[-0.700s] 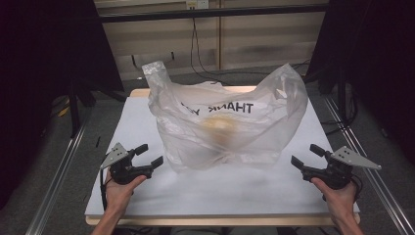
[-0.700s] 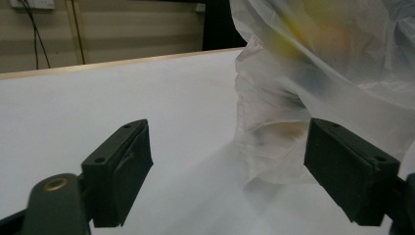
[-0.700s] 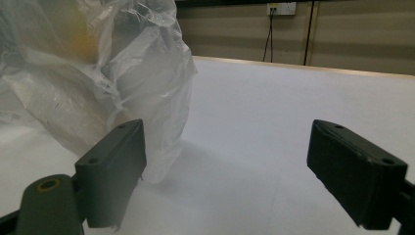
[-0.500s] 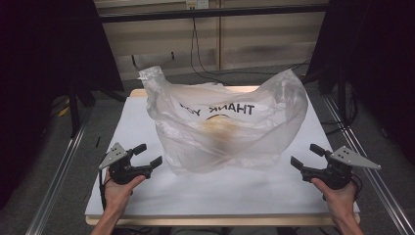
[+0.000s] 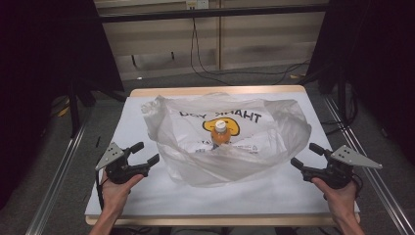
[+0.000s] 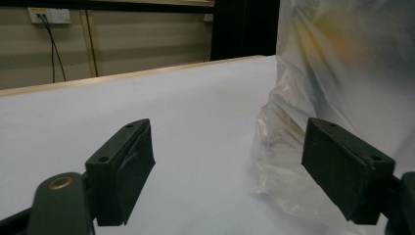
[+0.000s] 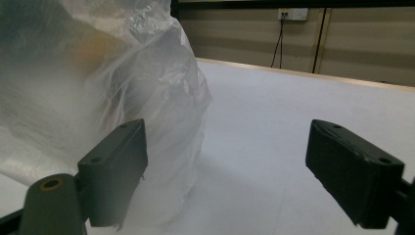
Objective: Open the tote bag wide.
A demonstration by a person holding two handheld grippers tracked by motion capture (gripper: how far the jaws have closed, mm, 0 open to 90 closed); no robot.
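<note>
High view: a translucent white plastic bag (image 5: 230, 142) with an orange bottle (image 5: 220, 134) inside lies mid-worktop (image 5: 147, 196); left gripper (image 5: 145, 153) and right gripper (image 5: 304, 155) flank it, jaws apart. Left gripper view: bag (image 6: 337, 78) right. Right gripper view: bag (image 7: 93, 93) left.

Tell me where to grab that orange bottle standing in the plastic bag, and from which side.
Grip the bottle just under its white cap, coming straight down through the bag's open top. It stands upright with the neck showing, while loose film rings its lower body, so a sideways approach would likely snag plastic. Either open gripper, left or right, could probably reach.
</note>
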